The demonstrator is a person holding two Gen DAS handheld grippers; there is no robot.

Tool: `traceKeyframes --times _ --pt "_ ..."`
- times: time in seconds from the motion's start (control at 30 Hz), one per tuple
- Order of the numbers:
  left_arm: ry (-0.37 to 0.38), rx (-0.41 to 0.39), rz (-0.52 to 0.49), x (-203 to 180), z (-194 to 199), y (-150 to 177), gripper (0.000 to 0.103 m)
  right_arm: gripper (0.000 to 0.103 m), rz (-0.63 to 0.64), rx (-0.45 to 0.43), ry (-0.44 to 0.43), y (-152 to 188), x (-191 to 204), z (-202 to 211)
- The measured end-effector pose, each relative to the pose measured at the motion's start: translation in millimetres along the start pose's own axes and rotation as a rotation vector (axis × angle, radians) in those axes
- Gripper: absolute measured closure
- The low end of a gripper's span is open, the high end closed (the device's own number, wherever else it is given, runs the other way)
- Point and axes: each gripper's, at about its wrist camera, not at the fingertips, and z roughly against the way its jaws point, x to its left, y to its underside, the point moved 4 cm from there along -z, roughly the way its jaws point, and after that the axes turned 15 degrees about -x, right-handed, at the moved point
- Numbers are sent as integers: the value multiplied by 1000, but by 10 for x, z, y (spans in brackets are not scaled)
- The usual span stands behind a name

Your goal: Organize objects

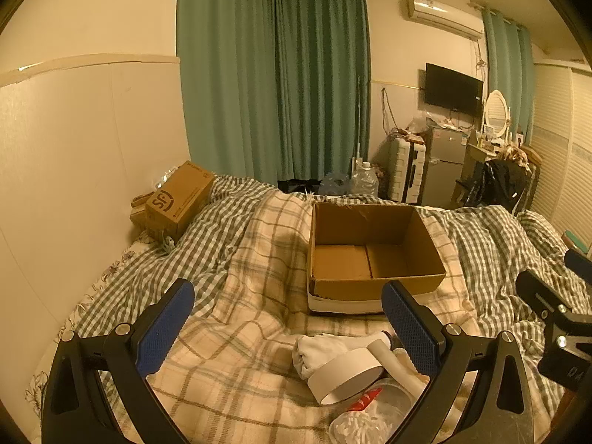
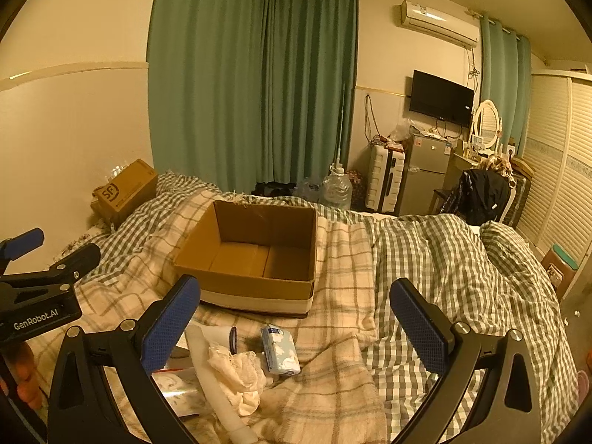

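**Left wrist view.** The left gripper has its fingers spread wide, with nothing between them. The loose items lie at 6 o'clock, between and just below the fingertips: a white hair dryer, a crumpled white cloth touching it, and a clear bag of cotton swabs with a red tube resting on it. The open cardboard box sits at 12 o'clock from the pile, on the plaid blanket; its floor shows bare cardboard. The right gripper's body enters at 3 o'clock.

Handling, as judged: the dryer is rigid and smooth, the heaviest item; grip across its handle, not the round barrel. The cloth is soft and light; pinch a raised fold. The bag is slippery and deformable.

**Right wrist view.** The right gripper is likewise spread wide and holds nothing. At 6 o'clock lie a tissue pack, soft and light, best pinched across its narrow width, and a lace-edged cloth just beside it. The box stands at 11 o'clock, with nothing visible inside. A closed shipping carton rests at 10 o'clock against the wall; its contents cannot be seen.
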Motion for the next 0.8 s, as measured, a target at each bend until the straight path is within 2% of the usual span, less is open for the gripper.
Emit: traceKeyframes --times 0.13,0.33,0.6,0.8 --pt "4 31 -4 33 -8 10 0 0 6 2 -15 -66 16 59" --pt "11 121 1 91 -132 197 0 0 39 65 -32 39 77 18" --pt "21 265 1 79 -405 652 0 1 48 209 -71 478 166 -284" --pt "60 327 -34 -71 -553 925 0 9 38 328 -110 816 230 -564"
